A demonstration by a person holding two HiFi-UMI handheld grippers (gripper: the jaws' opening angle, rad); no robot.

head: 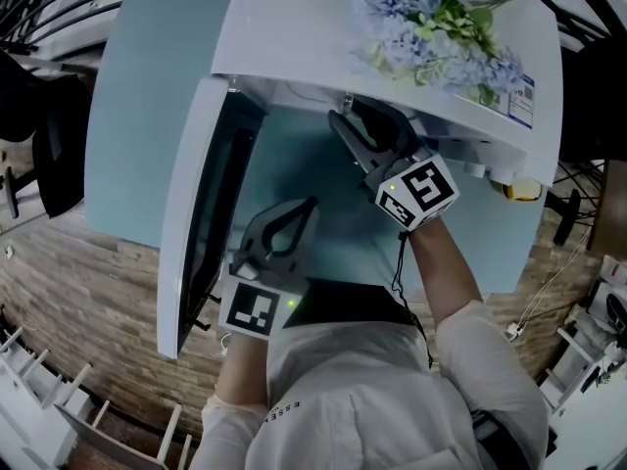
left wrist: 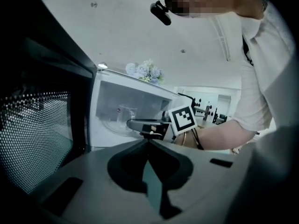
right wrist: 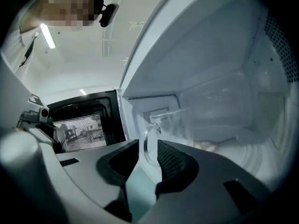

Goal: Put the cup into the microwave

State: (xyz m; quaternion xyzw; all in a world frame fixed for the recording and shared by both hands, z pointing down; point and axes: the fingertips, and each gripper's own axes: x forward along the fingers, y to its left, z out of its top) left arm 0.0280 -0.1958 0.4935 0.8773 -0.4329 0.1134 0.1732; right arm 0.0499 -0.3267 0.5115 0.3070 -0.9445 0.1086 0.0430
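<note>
The clear glass cup [right wrist: 170, 127] stands inside the white microwave [head: 294, 27], near the front of its cavity. My right gripper [right wrist: 148, 146] reaches into the opening with its jaws open. The cup's handle lies in the gap between them, and the pads do not press on it. From the left gripper view the cup [left wrist: 125, 115] shows behind the right gripper [left wrist: 133, 124]. My left gripper [head: 306, 207] hangs lower, in front of the open door [head: 201, 213], shut with nothing in it. The head view hides the cup under the microwave's top.
The microwave door [left wrist: 42, 134] swings out to the left, close beside the left gripper. A bunch of pale blue flowers [head: 431, 18] lies on top of the microwave. The appliance sits on a light blue table [head: 137, 116]. A glass turntable [right wrist: 243, 148] covers the cavity floor.
</note>
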